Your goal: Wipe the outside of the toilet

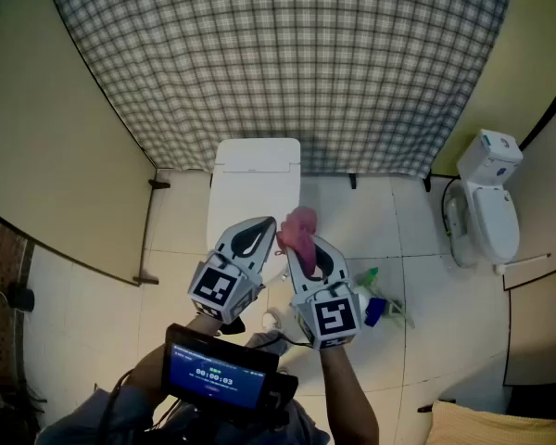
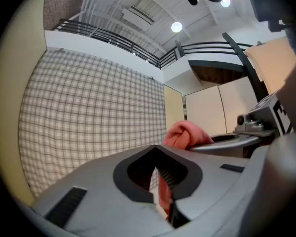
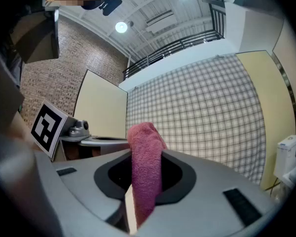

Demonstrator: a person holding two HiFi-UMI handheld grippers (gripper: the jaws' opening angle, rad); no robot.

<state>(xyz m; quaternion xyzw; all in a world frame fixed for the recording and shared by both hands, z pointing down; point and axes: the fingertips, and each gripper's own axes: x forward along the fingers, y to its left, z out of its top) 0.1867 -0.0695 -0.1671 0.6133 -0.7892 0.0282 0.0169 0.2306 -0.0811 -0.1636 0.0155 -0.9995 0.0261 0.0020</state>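
A pink cloth (image 1: 299,227) sticks up out of my right gripper (image 1: 303,241), which is shut on it; in the right gripper view the cloth (image 3: 145,167) fills the slot between the jaws. My left gripper (image 1: 267,223) is held up beside it with its jaws closed together and its tips close to the cloth. In the left gripper view the cloth (image 2: 186,135) shows just past the left gripper (image 2: 156,149), with more pink seen through the slot. A white toilet (image 1: 255,174) stands straight ahead below both grippers, against the checked wall.
A second white toilet (image 1: 491,213) stands at the right wall, and its tank (image 3: 289,158) shows in the right gripper view. A green and blue spray bottle (image 1: 378,302) lies on the tiled floor by my right hand. Beige partitions (image 1: 65,137) close in both sides.
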